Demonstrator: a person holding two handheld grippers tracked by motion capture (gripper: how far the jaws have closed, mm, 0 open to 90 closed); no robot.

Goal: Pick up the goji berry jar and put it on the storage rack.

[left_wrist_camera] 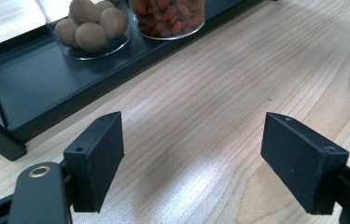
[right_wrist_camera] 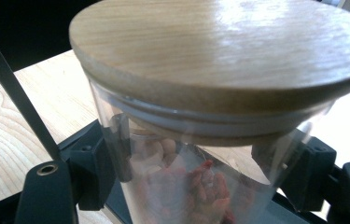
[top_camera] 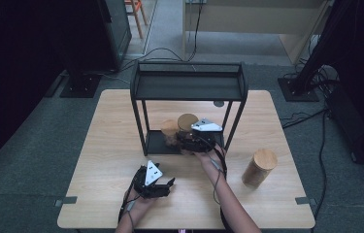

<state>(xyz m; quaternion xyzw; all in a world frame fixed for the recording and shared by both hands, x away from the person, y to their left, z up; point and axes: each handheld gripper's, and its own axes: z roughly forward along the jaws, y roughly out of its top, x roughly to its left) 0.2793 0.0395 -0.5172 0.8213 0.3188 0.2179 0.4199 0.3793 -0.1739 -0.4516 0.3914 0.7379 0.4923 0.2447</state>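
**Jar of red berries clamped on the rack's lower shelf**

Jar of red berries (right_wrist_camera: 200, 186), capped with a wooden lid (right_wrist_camera: 224, 51), sits between the right gripper (top_camera: 185, 141)'s jaws, both pressing its glass wall, on the black rack (top_camera: 188, 87)'s lower shelf. Beside it stands a jar of brown nuts (left_wrist_camera: 91, 28). Nearer the person, the left gripper (top_camera: 168, 183) hovers over the desk (top_camera: 111, 145), jaws apart and holding nothing.

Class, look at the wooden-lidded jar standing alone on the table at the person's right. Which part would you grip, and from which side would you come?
Grip the lone jar across its round body, below the wooden lid, jaws level, probably coming from the person's side. It stands upright with bare table around it, so the side is free; the lid overhangs as a stop and might lift off if gripped alone.
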